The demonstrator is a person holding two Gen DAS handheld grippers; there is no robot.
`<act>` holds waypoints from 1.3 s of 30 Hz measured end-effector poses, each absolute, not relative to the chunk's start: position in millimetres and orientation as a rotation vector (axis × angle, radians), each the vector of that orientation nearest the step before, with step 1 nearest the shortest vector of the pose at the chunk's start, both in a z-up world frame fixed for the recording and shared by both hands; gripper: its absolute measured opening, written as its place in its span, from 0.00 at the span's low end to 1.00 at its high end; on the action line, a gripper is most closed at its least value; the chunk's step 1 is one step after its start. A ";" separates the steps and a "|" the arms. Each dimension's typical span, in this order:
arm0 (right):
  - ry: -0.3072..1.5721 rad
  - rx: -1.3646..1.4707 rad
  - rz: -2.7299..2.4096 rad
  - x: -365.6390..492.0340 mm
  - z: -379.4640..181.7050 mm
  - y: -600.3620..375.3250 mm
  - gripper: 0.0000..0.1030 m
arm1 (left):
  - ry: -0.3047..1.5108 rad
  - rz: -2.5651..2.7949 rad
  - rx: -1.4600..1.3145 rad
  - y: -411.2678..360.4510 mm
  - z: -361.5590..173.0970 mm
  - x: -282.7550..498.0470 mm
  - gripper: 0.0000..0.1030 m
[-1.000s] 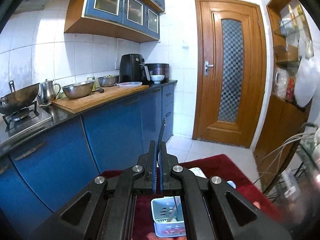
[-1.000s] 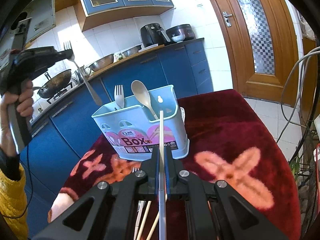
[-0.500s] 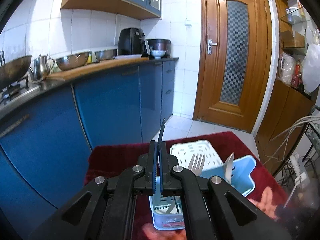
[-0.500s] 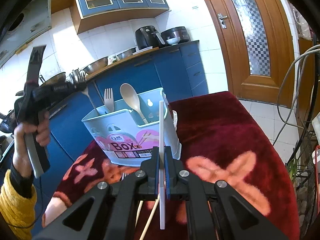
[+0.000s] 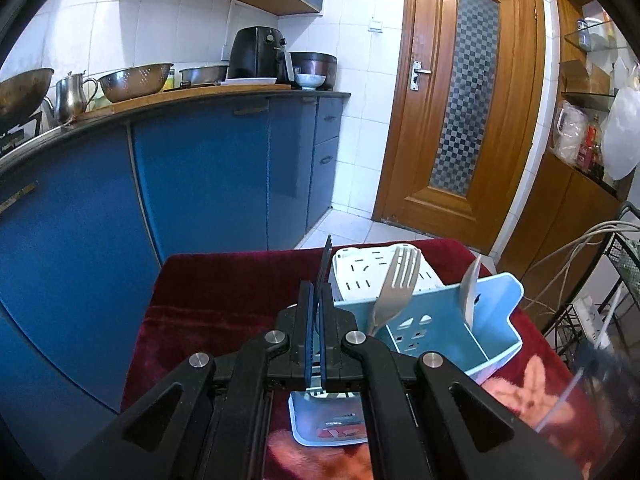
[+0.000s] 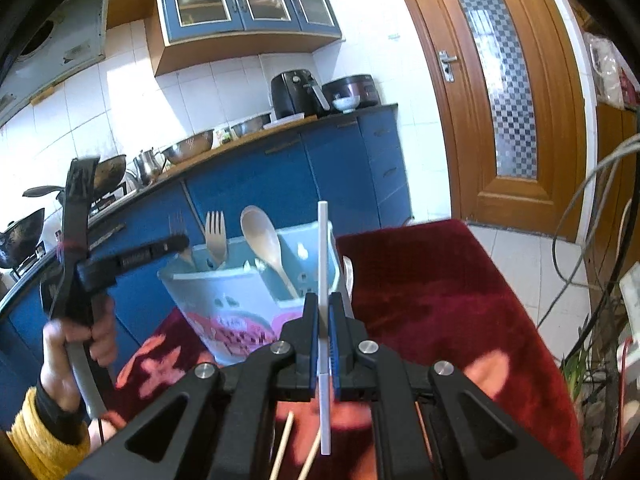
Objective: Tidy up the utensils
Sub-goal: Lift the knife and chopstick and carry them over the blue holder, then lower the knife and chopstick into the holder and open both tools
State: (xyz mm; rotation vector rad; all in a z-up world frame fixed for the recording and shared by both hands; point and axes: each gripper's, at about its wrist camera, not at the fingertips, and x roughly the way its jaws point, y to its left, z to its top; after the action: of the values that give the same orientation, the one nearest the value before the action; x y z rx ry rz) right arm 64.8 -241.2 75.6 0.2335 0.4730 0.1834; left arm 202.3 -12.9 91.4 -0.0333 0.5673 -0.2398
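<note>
A light blue utensil box (image 5: 448,336) stands on the dark red cloth (image 5: 224,292); it also shows in the right wrist view (image 6: 240,312). A pale fork (image 5: 394,292) and a pale spoon (image 6: 264,240) stand in it. My left gripper (image 5: 316,344) is shut on a metal fork (image 5: 325,264), seen edge-on, its handle down in the box's left compartment (image 6: 182,248). My right gripper (image 6: 324,344) is shut on a white chopstick (image 6: 323,264), held upright in front of the box.
A white perforated tray (image 5: 372,268) lies behind the box. Two wooden chopsticks (image 6: 284,444) lie on the cloth below my right gripper. Blue kitchen cabinets (image 5: 200,184) stand beyond the table, a wooden door (image 5: 468,100) behind. Cables (image 6: 580,240) hang at the right.
My left gripper has come down with the metal fork from above the box into its left compartment. My right gripper has lifted the white chopstick and moved closer to the box.
</note>
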 end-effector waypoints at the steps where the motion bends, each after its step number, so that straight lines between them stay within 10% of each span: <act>1: 0.463 0.231 0.183 68.1 79.6 -240.2 0.06 | 0.565 -0.243 -0.031 -13.5 89.9 201.6 0.00; 16: 0.223 0.121 0.114 109.6 144.9 -214.2 0.06 | 0.546 -0.267 -0.030 -13.8 92.4 203.1 0.00; 39: 0.413 0.135 0.179 142.6 75.0 -200.1 0.06 | 0.551 -0.262 -0.025 -21.4 88.3 199.4 0.03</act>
State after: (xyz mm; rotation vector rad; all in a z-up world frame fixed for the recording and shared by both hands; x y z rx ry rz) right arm 142.6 -200.1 75.0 0.1346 0.4127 0.1794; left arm 199.4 -21.4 88.3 -0.0249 0.5515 -0.2623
